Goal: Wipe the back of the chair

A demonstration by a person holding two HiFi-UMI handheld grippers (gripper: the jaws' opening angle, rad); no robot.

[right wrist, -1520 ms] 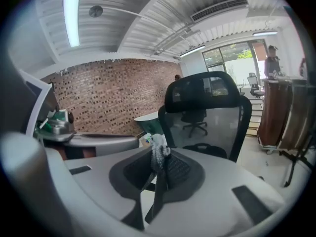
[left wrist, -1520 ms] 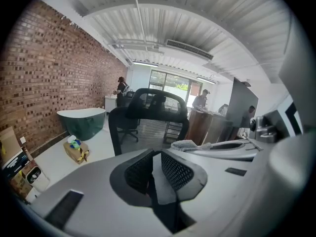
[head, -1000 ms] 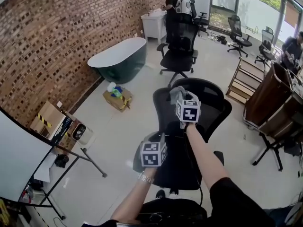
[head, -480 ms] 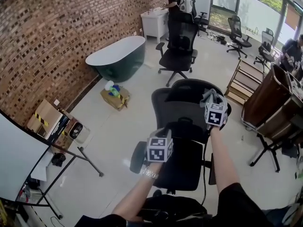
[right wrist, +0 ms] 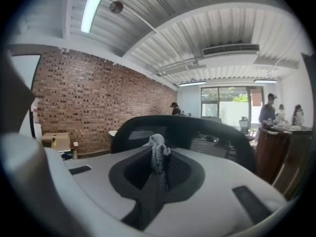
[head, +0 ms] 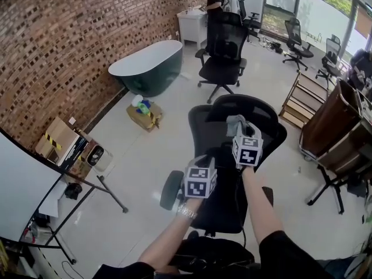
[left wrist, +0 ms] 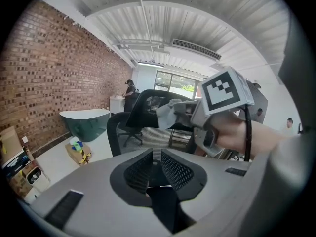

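Note:
A black mesh office chair stands in front of me, its back (head: pixel 261 116) facing me. My right gripper (head: pixel 238 128) is shut on a grey cloth (head: pixel 235 121) and presses it against the upper middle of that back. In the right gripper view the cloth (right wrist: pixel 158 154) sticks up between the jaws, with the chair's top edge (right wrist: pixel 192 125) just beyond. My left gripper (head: pixel 206 165) hovers lower, by the chair's spine, its jaws together with nothing seen between them. The left gripper view shows its jaws (left wrist: pixel 154 158) shut, and the right gripper holding the cloth (left wrist: pixel 170 113) above.
A dark green bathtub (head: pixel 145 67) lies along the brick wall. A second black chair (head: pixel 224 51) stands behind, near a person at a white counter (head: pixel 195 25). There is a cardboard box (head: pixel 145 116) on the floor, a brown cabinet (head: pixel 328 121) at right, and stand legs (head: pixel 110 195) at left.
The right gripper carried the cloth right along the chair back's top, then came back left to its middle. The left gripper barely shifted.

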